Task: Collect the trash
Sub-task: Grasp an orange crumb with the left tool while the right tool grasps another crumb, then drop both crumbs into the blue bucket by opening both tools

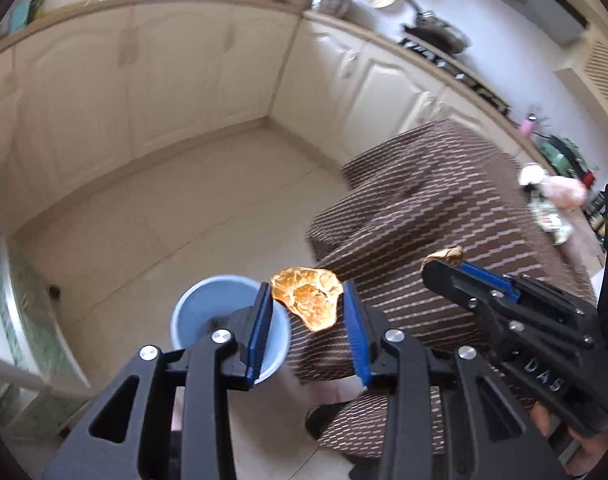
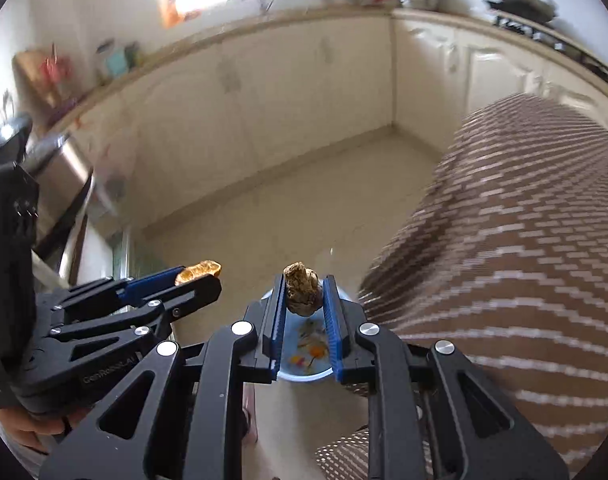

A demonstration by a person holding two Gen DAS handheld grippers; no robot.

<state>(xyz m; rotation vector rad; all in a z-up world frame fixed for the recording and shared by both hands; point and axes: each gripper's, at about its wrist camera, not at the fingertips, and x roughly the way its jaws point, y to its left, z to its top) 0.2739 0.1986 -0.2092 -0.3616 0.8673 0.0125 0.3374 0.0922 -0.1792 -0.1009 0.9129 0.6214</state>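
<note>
— Looking along the left gripper (image 1: 307, 300), what do you see?

— Its jaws stand partly closed on an orange peel (image 1: 308, 298), thin and golden, pinched at its edges between the blue pads (image 1: 259, 332). Below and left of it a light blue bin (image 1: 199, 312) stands on the pale tiled floor (image 1: 175, 216). On the right, a person's leg in brown striped cloth (image 1: 424, 216). Further right the right gripper (image 1: 444, 258) reaches in, a tan scrap just showing at its tip.

— And from the right gripper's camera?

— Here the right gripper (image 2: 304, 294) has its jaws narrow, clamped on a crumpled brownish lump (image 2: 301, 294) held upright between the pads. The bin (image 2: 304, 376) sits directly beneath, near the bottom of the view, with bits of orange and dark trash already lying in it. The left gripper (image 2: 197, 272) is at the left, the peel (image 2: 197, 272) at its tip, a hand (image 2: 27, 428) gripping its handle. Cream cabinets (image 2: 263, 100) run along the far wall under a cluttered counter (image 2: 223, 32).
</note>
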